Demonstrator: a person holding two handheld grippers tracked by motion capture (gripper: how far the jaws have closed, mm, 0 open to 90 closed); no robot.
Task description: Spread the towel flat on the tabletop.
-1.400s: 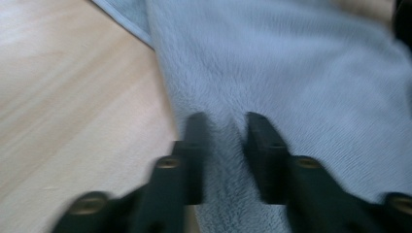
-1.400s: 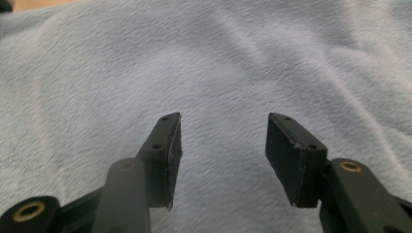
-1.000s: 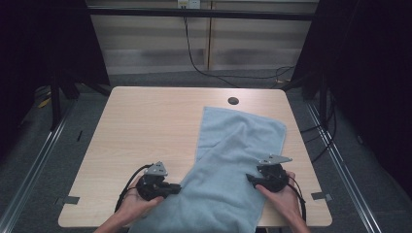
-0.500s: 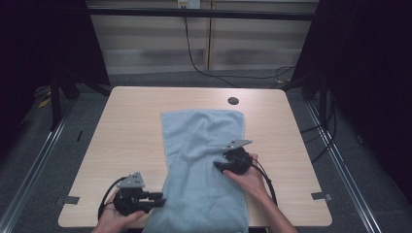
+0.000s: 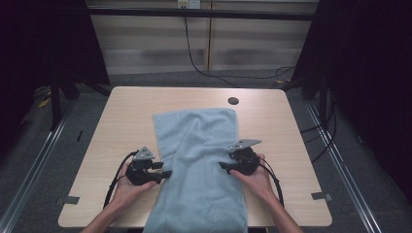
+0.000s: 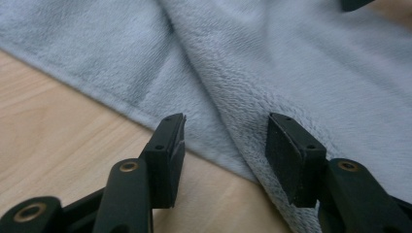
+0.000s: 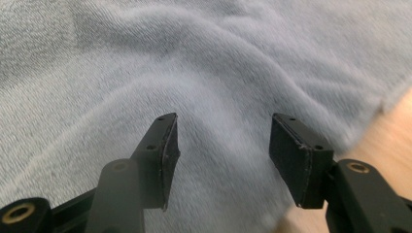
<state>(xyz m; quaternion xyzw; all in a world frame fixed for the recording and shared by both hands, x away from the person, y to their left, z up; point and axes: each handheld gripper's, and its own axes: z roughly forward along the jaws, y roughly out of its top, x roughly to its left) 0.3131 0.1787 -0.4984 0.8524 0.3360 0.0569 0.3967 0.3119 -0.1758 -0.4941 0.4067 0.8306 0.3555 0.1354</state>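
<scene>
A light blue towel [image 5: 199, 160] lies lengthwise down the middle of the wooden table [image 5: 121, 126], its near end hanging over the front edge. My left gripper [image 5: 165, 173] is at the towel's left edge. Its jaws [image 6: 223, 145] have just been opening and stand open, the towel [image 6: 291, 63] edge lying loose between them on the wood [image 6: 58, 126]. My right gripper [image 5: 223, 166] rests over the towel's right part, pointing left. Its jaws [image 7: 223, 145] have also just been opening and are open above the towel [image 7: 194, 58], pinching nothing.
A round cable hole [image 5: 233, 101] sits near the table's back edge. Bare wood flanks the towel on both sides. Cables [image 5: 194, 58] hang behind the table. Metal rails [image 5: 43, 155] run along the floor left and right.
The towel's far end swung from the back right to the left and now lies straight. My right gripper moved left over it. My left gripper pulled back, returned to the towel's edge and opened.
</scene>
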